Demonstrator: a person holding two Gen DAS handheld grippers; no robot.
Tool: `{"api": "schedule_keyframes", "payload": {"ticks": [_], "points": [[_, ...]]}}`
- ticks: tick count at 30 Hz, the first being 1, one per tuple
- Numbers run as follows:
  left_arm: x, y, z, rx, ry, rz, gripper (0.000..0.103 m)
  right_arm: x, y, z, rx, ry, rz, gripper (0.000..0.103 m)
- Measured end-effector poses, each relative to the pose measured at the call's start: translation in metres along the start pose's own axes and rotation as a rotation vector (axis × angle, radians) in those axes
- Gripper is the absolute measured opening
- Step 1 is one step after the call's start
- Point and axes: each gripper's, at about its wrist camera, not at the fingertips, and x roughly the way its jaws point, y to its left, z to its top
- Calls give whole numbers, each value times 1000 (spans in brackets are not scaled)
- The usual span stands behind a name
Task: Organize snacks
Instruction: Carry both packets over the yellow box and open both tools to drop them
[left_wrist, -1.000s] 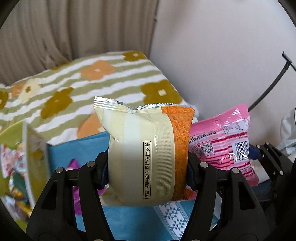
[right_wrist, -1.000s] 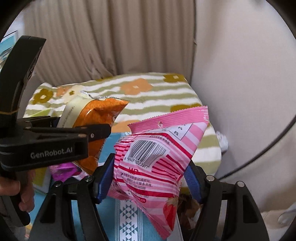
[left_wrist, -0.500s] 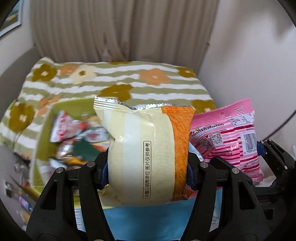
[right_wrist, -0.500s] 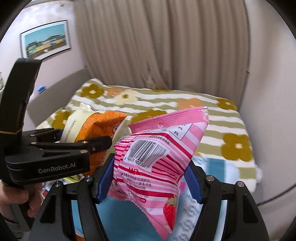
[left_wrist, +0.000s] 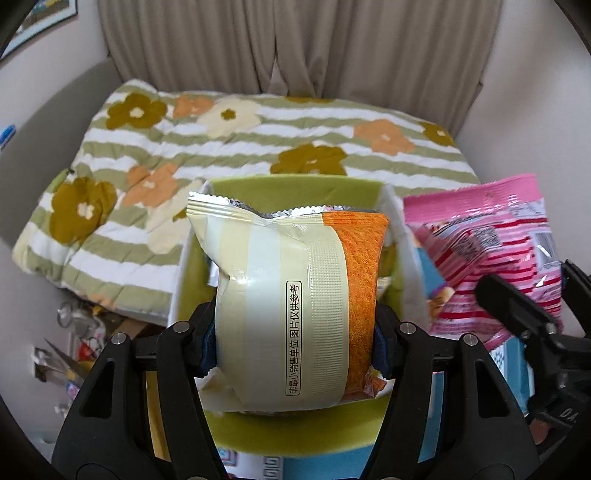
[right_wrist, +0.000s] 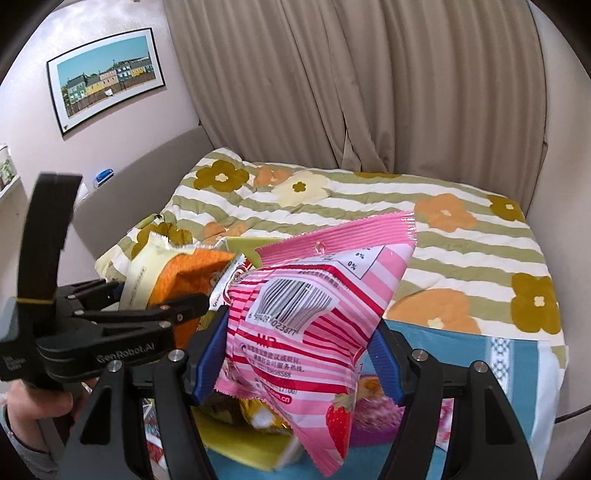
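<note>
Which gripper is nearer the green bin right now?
Left. The left gripper, shut on the cream-orange packet, hangs directly over the green bin. The right gripper, holding the pink packet, is off to the bin's right side.

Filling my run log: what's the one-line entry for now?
left gripper: shut on orange pack | right gripper: shut on pink pack | green bin: beneath

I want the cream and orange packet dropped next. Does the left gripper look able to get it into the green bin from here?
Probably yes. The left gripper holds the cream and orange snack packet right over the open green fabric bin, and nothing visibly blocks the drop.
</note>
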Motion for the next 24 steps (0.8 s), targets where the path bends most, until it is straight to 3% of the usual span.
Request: {"api": "schedule_keyframes", "payload": {"ticks": [4, 6, 7, 8, 14, 24], "points": [[27, 16, 11, 15, 45, -9, 62, 25, 9, 9, 18, 31, -23, 65], [41, 19, 16, 38, 62, -31, 77, 29, 9, 10, 29, 40, -33, 65], [45, 19, 16, 52, 59, -31, 97, 34, 8, 11, 39, 44, -41, 65], [47, 19, 16, 64, 52, -25, 102, 37, 8, 12, 47, 47, -49, 65], [60, 27, 5, 86, 79, -57, 102, 59, 3, 18, 94, 77, -80, 65], [52, 45, 1, 82, 57, -56, 102, 87, 17, 41, 80, 100, -83, 67]]}}
